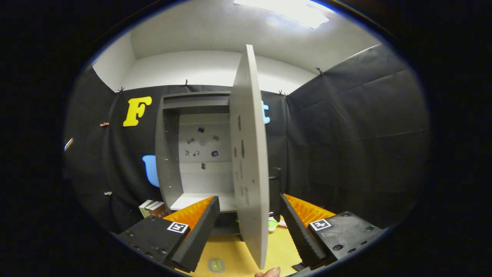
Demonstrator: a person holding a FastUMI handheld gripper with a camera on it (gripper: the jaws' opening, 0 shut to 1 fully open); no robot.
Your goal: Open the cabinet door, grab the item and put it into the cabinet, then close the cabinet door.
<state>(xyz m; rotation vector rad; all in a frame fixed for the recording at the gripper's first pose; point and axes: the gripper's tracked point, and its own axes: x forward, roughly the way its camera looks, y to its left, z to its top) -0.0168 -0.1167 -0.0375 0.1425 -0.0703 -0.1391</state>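
Tongs [246, 215] stand open astride the edge of the open grey cabinet door [249, 154], neither finger pressing it; the cabinet [169, 154] sits at 11 o'clock, books [152, 209] beside its base.

Matt grey cabinet door [249, 154], perhaps laminated board; smooth wood-look table [234, 252]; ridged tool [250, 227] pads.

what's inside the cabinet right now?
Through the open cabinet, its bottom shelf looks bare; small dark marks dot the back panel. The open door, standing between the spread fingers of the gripper, covers the right side of the interior.
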